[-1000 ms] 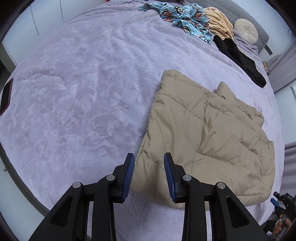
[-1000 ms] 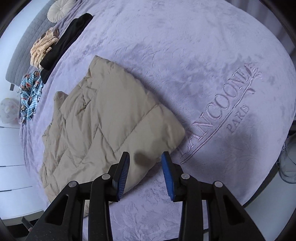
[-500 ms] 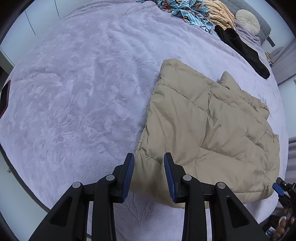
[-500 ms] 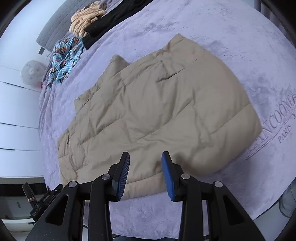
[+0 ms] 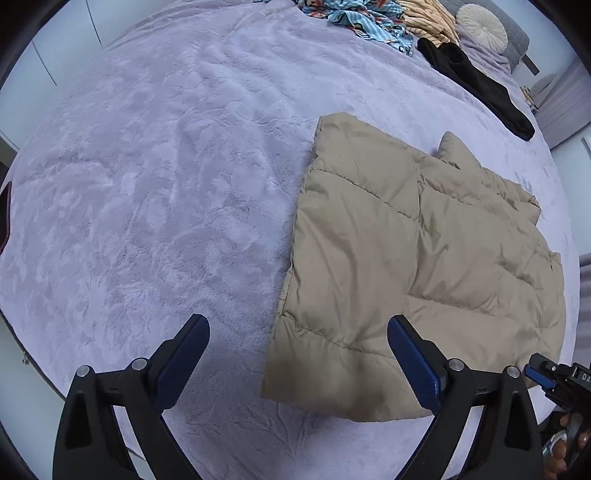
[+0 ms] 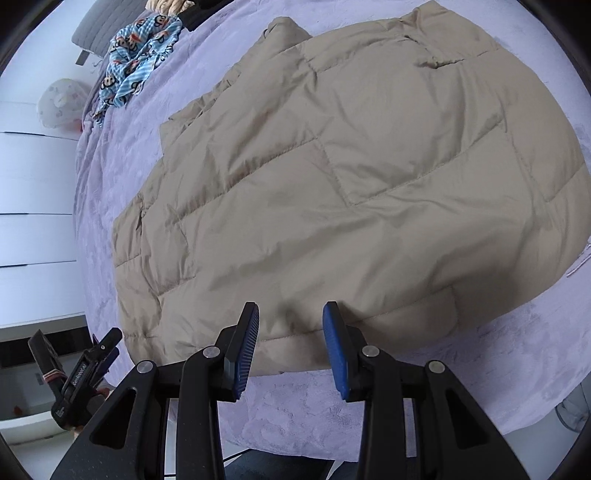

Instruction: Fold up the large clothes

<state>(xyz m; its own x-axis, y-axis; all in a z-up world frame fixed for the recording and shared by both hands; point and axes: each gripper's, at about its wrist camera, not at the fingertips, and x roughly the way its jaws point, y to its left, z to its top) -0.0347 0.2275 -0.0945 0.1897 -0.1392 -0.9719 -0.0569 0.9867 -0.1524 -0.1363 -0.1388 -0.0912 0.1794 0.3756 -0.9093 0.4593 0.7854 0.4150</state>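
A beige quilted puffer jacket [image 5: 406,240] lies folded flat on the lilac plush bed cover [image 5: 166,184]. My left gripper [image 5: 298,321] hovers over the jacket's near left corner. Its jaws are opening wide, and the corner lies below the gap with neither pad touching it. In the right wrist view the jacket [image 6: 332,166] fills most of the frame. My right gripper [image 6: 291,306] hangs over its near hem, open part way with nothing clamped between the blue pads. Each gripper shows in the other's view: the right gripper [image 5: 550,376] at lower right, the left gripper [image 6: 92,354] at lower left.
At the bed's far end lie a blue patterned garment [image 5: 362,14], a tan striped one [image 5: 424,14], a black one [image 5: 476,81] and a round cushion [image 5: 480,29]. White cupboards [image 6: 33,236] stand alongside. The bed's edge runs just below both grippers.
The left jaws have spread from narrow to wide while that hand stayed over the jacket corner. The right gripper has swung from the embroidered lettering across to the jacket's near hem.
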